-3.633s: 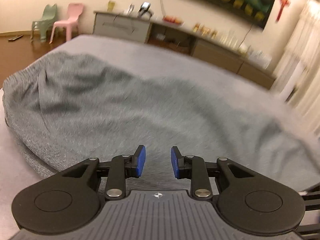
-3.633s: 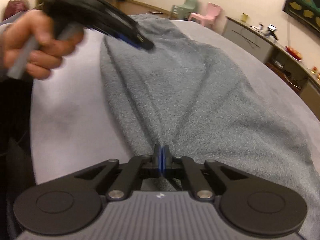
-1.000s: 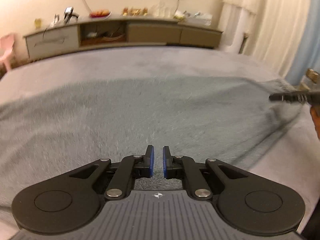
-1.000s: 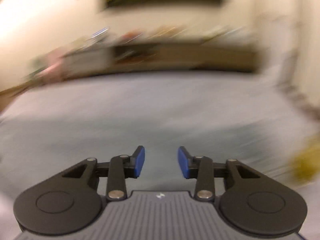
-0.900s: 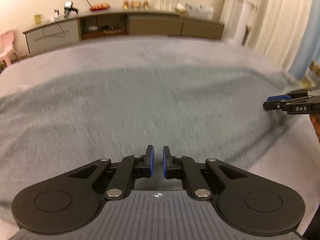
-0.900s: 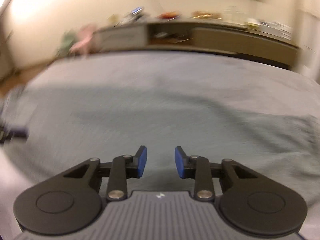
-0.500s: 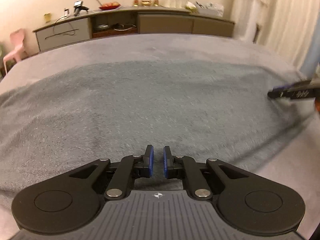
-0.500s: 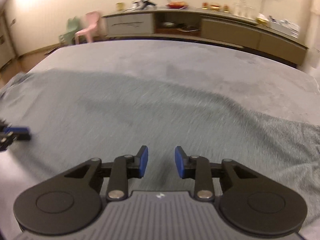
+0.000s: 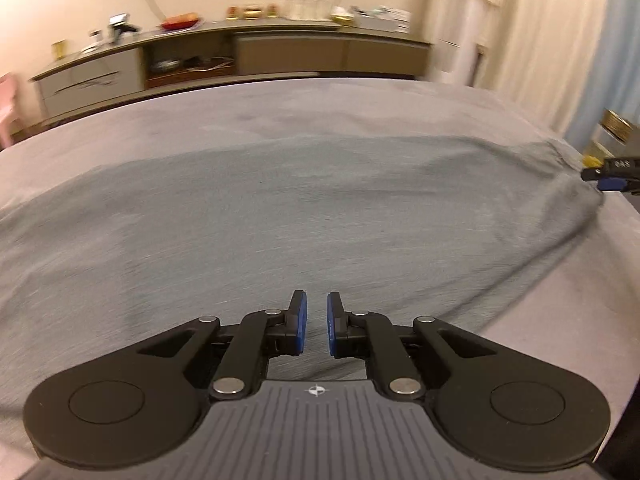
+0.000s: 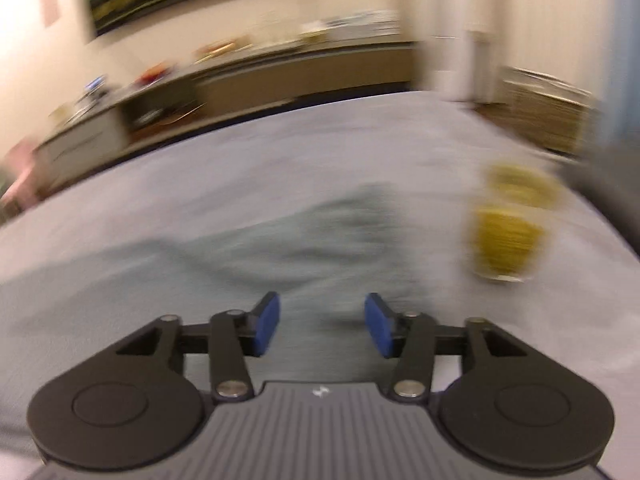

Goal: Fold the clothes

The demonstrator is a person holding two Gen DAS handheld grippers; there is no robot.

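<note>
Grey garment (image 9: 304,216) spread flat and wide across a lighter grey bed cover (image 9: 280,108), its right end bunched into a narrow fold near the cover's edge

Left gripper (image 9: 317,330) low over the near hem of the garment, blue pads (image 9: 300,328) a narrow gap apart and opening, nothing pinched between them

Right gripper (image 10: 322,330) over the garment's right end, seen as a darker patch (image 10: 320,232) in a badly blurred view; blue pads (image 10: 266,330) spread wide and opening, only cloth beneath, none gripped

Right gripper's tip also at the far right edge of the left wrist view (image 9: 612,174), just beside the bunched end; contact impossible to tell

Blurred yellow object (image 10: 506,236) on the cover right of the garment

Long low sideboard (image 9: 240,60) along the far wall, cream curtains (image 9: 520,20) to its right
</note>
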